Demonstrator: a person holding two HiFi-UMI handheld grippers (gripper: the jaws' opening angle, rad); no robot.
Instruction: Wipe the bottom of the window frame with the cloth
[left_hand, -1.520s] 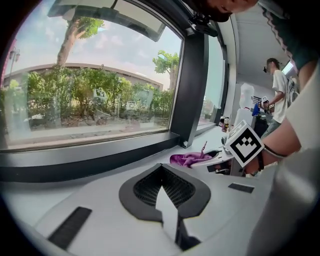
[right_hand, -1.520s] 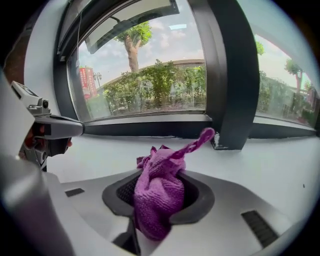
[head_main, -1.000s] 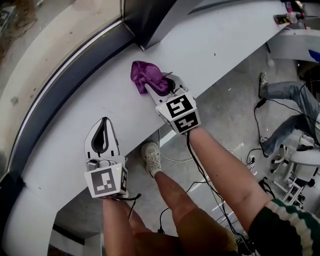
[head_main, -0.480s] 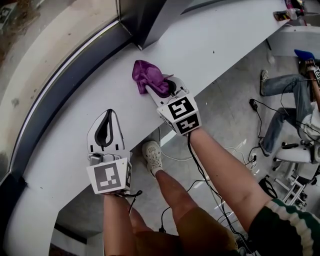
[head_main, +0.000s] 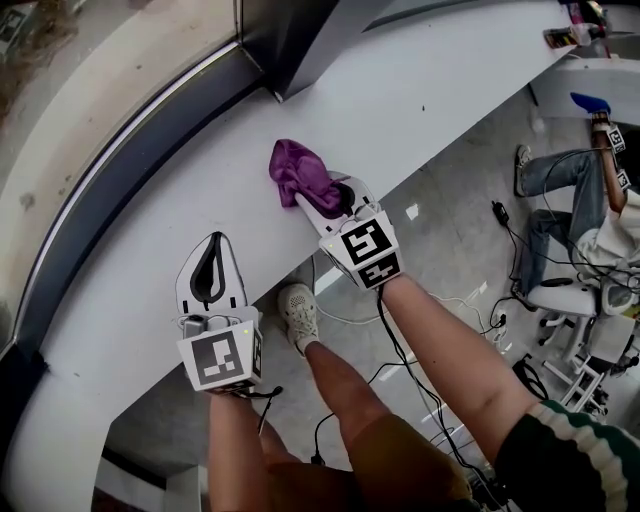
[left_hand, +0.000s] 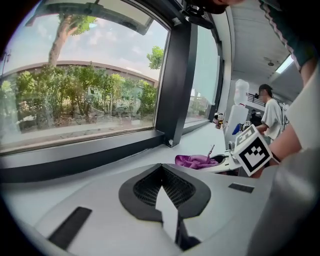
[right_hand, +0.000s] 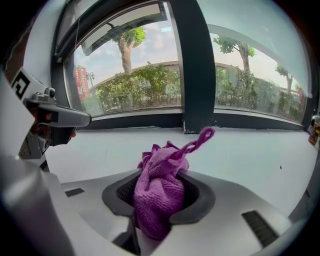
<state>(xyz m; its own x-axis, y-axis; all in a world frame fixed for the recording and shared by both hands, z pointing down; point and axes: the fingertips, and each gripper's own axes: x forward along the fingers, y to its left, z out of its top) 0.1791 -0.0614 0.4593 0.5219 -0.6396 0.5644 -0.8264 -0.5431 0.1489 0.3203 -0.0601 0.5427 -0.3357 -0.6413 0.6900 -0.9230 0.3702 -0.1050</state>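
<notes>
A bunched purple cloth (head_main: 303, 173) is held over the white window sill (head_main: 430, 70), with my right gripper (head_main: 322, 196) shut on it. In the right gripper view the cloth (right_hand: 159, 192) fills the space between the jaws, and a thin loop of it sticks up. The dark bottom rail of the window frame (head_main: 130, 170) runs beyond it, apart from the cloth. My left gripper (head_main: 208, 258) rests over the sill to the left, shut with nothing in it. The left gripper view shows the cloth (left_hand: 196, 161) and the right gripper's marker cube (left_hand: 253, 151) off to its right.
A dark upright post (head_main: 290, 40) of the window frame meets the sill behind the cloth. The sill's near edge drops to the floor, where cables (head_main: 420, 370) and my shoe (head_main: 300, 315) lie. A seated person (head_main: 590, 210) is at the right.
Both grippers have shifted slightly lower in the head view with the cloth still held. The person at the right has moved.
</notes>
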